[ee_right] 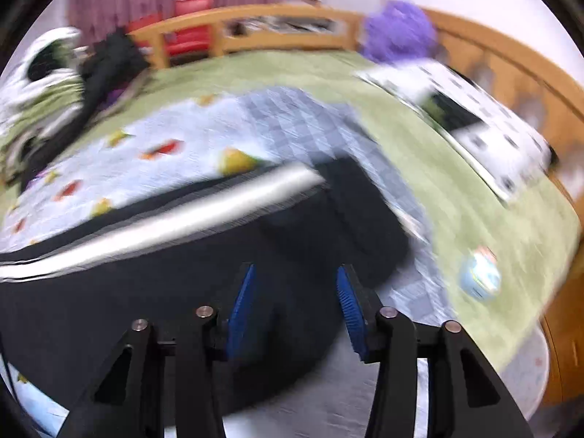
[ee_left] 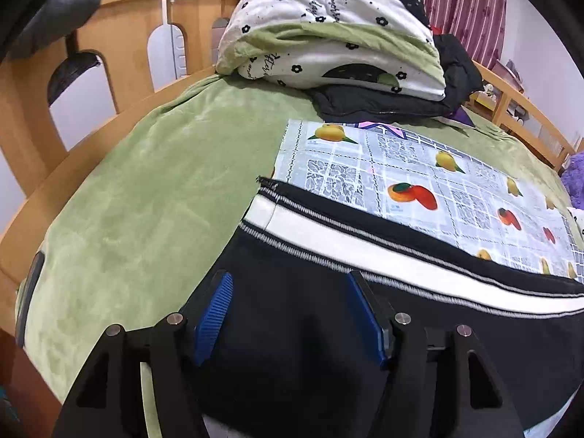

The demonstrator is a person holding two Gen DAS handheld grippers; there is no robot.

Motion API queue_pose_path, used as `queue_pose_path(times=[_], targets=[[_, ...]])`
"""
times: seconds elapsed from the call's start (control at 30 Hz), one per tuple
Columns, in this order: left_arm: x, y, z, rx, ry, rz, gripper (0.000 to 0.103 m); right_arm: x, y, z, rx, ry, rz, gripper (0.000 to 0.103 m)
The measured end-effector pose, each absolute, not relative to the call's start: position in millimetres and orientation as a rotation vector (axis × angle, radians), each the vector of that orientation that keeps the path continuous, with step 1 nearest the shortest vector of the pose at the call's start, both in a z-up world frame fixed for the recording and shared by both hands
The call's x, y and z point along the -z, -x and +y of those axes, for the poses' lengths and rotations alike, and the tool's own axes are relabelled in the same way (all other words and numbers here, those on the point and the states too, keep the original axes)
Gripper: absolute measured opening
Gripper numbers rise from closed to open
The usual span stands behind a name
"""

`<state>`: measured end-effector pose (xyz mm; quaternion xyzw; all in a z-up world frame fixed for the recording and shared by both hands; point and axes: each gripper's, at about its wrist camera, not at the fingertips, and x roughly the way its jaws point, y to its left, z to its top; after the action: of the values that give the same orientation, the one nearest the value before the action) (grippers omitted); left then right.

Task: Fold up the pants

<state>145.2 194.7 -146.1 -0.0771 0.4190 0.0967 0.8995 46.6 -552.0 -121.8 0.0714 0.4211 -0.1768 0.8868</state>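
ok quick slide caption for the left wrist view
Left tool, jaws apart, above black pants with a white stripe, laid over a fruit-print cloth on a green bed.

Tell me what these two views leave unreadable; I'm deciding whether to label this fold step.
- Pants, near part: left wrist view, hidden behind the left tool and cut by the bottom edge.
- Small round blue item on the green bedcover: right wrist view, motion blur, unidentifiable.
- Cloth between right tool pads: blur.
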Motion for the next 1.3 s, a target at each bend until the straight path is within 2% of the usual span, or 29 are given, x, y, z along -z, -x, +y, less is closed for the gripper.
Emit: queue_pose_path(times=[0.03, 0.33, 0.43, 0.6, 0.63, 0.67, 0.7, 0.8, 1.0, 1.3], targets=[[147, -151, 195, -0.21, 0.157, 0.875, 0.062, 119, -59, -537, 0.325, -0.135, 0.864, 0.056], [146, -180, 204, -0.176, 0.148, 0.864, 0.062, 164, -189, -402, -0.064, 0.062, 0.928, 0.056], [149, -190, 208, -0.168, 0.154, 0.863, 0.062, 176, -213, -385, -0.11, 0.152, 0.932, 0.056], [156, -200, 213, -0.139, 0.202, 0.863, 0.062, 206, -237, -379, -0.181, 0.201, 1.057, 0.056], [158, -201, 213, -0.134, 0.208, 0.863, 0.062, 206, -237, -378, -0.19, 0.217, 1.057, 0.049], [159, -202, 213, -0.132, 0.211, 0.864, 0.062, 205, -235, -377, -0.198, 0.234, 1.057, 0.019], [160, -202, 213, -0.131, 0.213, 0.864, 0.062, 205, -234, -374, -0.205, 0.258, 1.06, 0.005], [163, -202, 213, -0.132, 0.211, 0.867, 0.062, 199, -223, -365, -0.201, 0.348, 1.01, 0.003], [162, -206, 218, -0.154, 0.191, 0.862, 0.062, 183, -222, -380, -0.169, 0.205, 0.918, 0.003], [178, -236, 233, -0.242, 0.163, 0.888, 0.062, 211, -254, -380, -0.047, 0.145, 0.925, 0.0]])
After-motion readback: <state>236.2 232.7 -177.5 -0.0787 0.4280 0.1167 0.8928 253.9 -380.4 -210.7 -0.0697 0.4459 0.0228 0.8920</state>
